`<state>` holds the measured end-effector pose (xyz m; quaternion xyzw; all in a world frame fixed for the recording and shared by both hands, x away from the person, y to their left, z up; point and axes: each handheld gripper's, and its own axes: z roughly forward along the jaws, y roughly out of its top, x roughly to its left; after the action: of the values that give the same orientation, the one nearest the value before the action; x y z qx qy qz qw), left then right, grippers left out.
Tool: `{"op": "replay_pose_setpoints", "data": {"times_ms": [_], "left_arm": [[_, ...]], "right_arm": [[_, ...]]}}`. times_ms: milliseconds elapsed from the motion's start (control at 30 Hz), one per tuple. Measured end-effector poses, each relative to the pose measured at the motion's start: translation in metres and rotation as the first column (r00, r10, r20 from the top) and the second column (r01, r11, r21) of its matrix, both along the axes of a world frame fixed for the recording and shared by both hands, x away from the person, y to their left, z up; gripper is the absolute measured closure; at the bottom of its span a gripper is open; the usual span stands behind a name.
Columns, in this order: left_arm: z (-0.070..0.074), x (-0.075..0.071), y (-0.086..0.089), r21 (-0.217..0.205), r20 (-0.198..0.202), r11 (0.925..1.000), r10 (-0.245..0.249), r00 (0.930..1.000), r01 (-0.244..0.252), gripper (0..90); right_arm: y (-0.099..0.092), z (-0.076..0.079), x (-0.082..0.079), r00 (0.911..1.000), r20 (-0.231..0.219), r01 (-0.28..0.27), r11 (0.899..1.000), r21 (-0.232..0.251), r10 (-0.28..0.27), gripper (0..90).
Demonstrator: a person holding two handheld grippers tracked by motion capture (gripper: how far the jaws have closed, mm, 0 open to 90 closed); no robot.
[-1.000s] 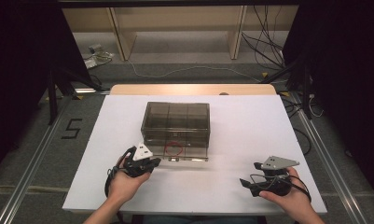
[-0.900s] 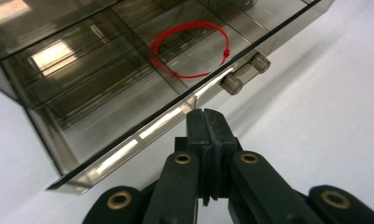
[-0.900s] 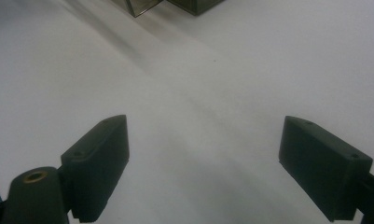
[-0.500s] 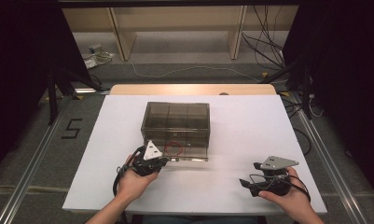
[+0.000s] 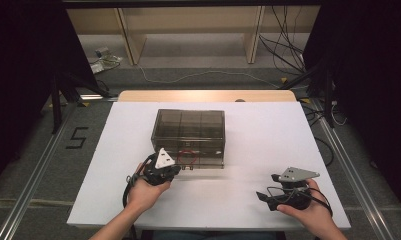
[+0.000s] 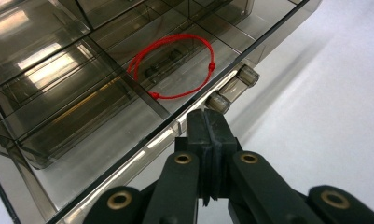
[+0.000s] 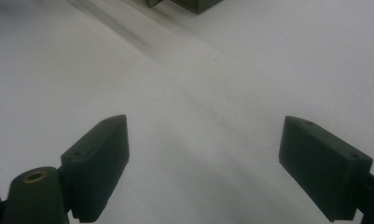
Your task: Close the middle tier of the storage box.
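- The box [image 5: 188, 138], a smoky clear case with compartments, sits in the middle of the white tabletop [image 5: 268, 130], its latch side turned toward the person so both hands can reach it.
- A red string loop [image 6: 173, 65] lies in a front compartment, near the middle of the box's front wall, seen through the lid.
- The left tongs [image 6: 207, 126] are fully closed with nothing between the pads. Their tip is at the front edge of the box, just at 7 o'clock from the two small latches [image 6: 232, 87]; whether it touches the edge cannot be told.
- Closed tongs make one narrow point, which is probably better for pushing or lifting a small latch than for gripping.
- The right tongs [image 7: 203, 163] are wide open and hold nothing. They rest over bare tabletop at about 4 o'clock from the box, well apart from it, likely waiting until the lid is free.
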<state>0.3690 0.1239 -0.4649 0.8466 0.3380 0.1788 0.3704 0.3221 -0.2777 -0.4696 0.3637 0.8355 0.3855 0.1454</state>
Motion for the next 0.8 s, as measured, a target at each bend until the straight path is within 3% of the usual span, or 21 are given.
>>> {"op": "replay_pose_setpoints", "data": {"times_ms": [400, 800], "left_arm": [[0.0032, 0.0073, 0.0007, 0.013, 0.024, 0.9999, 0.005, 0.9997, -0.006, 89.9], [0.0029, 0.0098, 0.0006, 0.012, 0.017, 0.9999, 0.009, 0.9998, -0.009, 89.8]], "right_arm": [[0.0002, 0.0, -0.0001, 1.0, 0.0, 0.0, 1.0, 0.0, 0.0, 16.7], [-0.0003, 0.0001, -0.0003, 1.0, 0.001, -0.002, 1.0, -0.001, 0.002, 16.7]]}}
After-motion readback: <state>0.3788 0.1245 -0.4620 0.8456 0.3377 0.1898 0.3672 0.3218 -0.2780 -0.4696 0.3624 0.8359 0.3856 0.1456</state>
